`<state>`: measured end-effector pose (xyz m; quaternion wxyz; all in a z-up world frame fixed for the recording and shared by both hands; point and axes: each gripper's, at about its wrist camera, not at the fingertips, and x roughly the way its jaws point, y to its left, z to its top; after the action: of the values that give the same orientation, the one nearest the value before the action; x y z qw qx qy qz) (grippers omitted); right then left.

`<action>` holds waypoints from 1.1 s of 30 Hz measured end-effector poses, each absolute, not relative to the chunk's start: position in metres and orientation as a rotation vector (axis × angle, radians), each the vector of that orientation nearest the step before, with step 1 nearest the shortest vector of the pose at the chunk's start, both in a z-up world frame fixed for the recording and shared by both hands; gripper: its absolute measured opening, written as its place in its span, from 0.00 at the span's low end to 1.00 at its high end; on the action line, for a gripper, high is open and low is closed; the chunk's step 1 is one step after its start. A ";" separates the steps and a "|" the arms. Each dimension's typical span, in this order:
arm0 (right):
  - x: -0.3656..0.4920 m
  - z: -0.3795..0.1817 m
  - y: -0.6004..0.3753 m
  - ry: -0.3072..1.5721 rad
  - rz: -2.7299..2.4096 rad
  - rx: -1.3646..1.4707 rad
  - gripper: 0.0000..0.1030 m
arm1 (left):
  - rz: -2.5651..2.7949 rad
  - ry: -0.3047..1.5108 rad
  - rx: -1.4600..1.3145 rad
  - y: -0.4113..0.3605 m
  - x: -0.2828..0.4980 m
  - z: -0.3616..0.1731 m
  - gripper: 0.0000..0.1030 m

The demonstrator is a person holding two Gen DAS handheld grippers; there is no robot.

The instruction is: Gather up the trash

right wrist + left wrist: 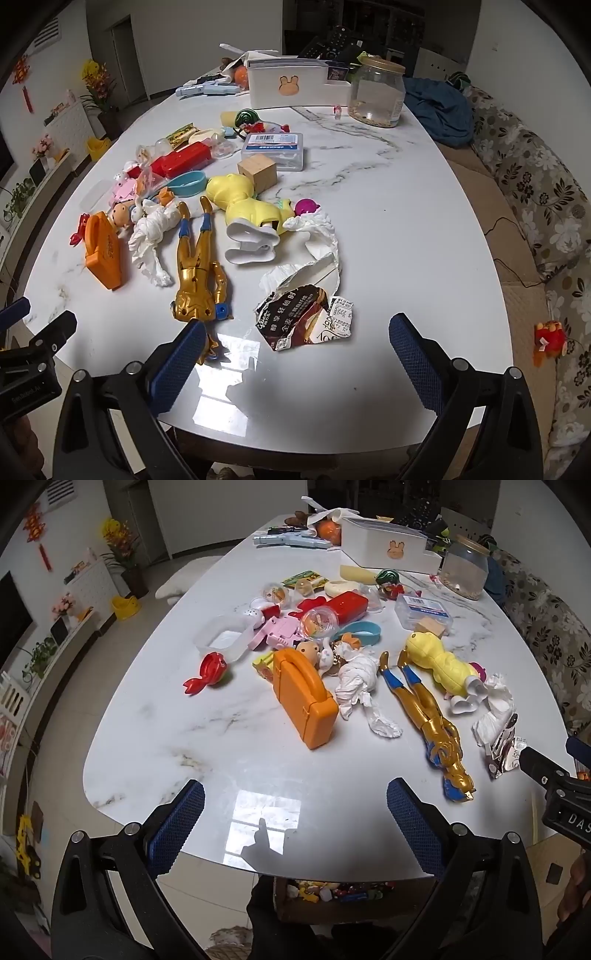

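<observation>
Both grippers hover at the marble table's (388,229) near edge with nothing between their fingers — left gripper (295,812) spread wide, right gripper (297,345) likewise. A torn snack wrapper (303,321) and crumpled tissue (317,240) lie just beyond the right gripper; a second tissue wad (356,681) lies mid-table among toys.

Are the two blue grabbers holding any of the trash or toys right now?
No, nothing is held. The left gripper and the right gripper are both wide open above the table, with only bare tabletop between their fingers.
</observation>
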<state>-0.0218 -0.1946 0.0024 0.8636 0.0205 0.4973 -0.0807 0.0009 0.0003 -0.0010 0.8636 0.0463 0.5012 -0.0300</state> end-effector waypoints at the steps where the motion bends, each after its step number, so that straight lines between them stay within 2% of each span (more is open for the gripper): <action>1: -0.022 0.002 -0.195 1.042 -0.169 0.047 0.95 | -0.063 1.057 0.090 0.000 0.001 -0.002 0.94; 33: -0.021 -0.004 -0.194 1.060 -0.154 0.076 0.95 | -0.057 1.071 0.076 0.012 0.001 -0.008 0.94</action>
<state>-0.0209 -0.1936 -0.0039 0.8593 0.0362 0.5049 -0.0734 0.0011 0.0119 -0.0076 0.8590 0.0361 0.5101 -0.0272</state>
